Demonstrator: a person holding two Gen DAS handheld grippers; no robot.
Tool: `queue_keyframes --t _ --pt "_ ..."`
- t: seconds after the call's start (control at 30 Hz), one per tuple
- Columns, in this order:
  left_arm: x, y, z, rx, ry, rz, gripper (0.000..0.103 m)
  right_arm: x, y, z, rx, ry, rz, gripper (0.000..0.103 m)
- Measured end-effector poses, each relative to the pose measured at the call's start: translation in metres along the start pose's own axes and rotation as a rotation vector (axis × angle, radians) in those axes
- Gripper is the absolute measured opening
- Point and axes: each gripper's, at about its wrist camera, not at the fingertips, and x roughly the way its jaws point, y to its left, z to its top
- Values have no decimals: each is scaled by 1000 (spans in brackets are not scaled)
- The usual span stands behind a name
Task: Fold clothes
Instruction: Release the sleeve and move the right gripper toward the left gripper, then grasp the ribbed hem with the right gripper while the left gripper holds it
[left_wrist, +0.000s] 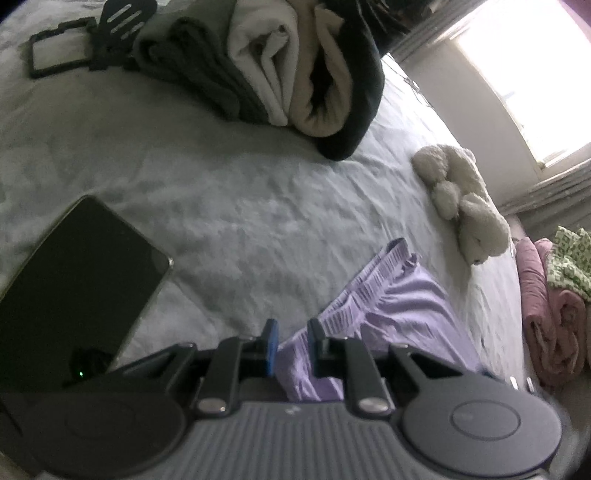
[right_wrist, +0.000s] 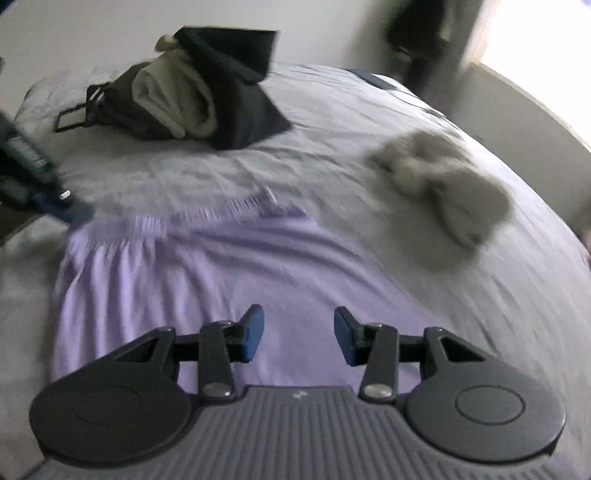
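Observation:
A lilac garment with an elastic waistband (right_wrist: 207, 266) lies spread on the pale bed sheet (right_wrist: 351, 122). In the left wrist view the same garment (left_wrist: 399, 302) runs between the fingers of my left gripper (left_wrist: 291, 345), whose jaws stand a narrow gap apart around its waistband corner. My right gripper (right_wrist: 299, 338) is open and empty, hovering over the middle of the lilac cloth. The left gripper also shows in the right wrist view (right_wrist: 48, 192) at the garment's left waistband corner.
A stack of folded clothes, grey, white, beige and black (left_wrist: 280, 74), lies at the far side of the bed. A plush toy (left_wrist: 461, 203) lies to the right. A dark tablet (left_wrist: 70, 288) lies at the left. Pink and green fabrics (left_wrist: 554, 306) sit at the right edge.

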Motion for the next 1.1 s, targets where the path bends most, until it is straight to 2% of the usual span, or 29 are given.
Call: queue_keyframes --t 0.37,0.4,0.5,0.53,0.6,0.8,0.97,1.07,1.1 --pt "15 -5 3 36 61 -1 15 98 13 80 -181 -16 147 46" --pt "16 -6 2 44 64 0 15 101 11 80 -179 -15 148 39" --pt "18 -9 1 64 73 5 15 108 5 79 -171 -13 151 10" --pt "19 -10 1 73 73 10 15 111 4 78 -169 -12 152 7" --pt "19 -12 2 91 73 19 15 110 0 79 -159 -30 152 5" --pt "19 -13 0 101 74 29 16 109 10 90 -192 -80 78 0" --pt "14 1 7 -2 68 -19 19 128 21 89 -221 -52 -1 0" --pt "8 5 10 -11 64 -36 23 117 14 86 -192 -70 46 1" --pt "7 6 10 -11 67 -48 24 112 7 86 -173 -70 78 10"
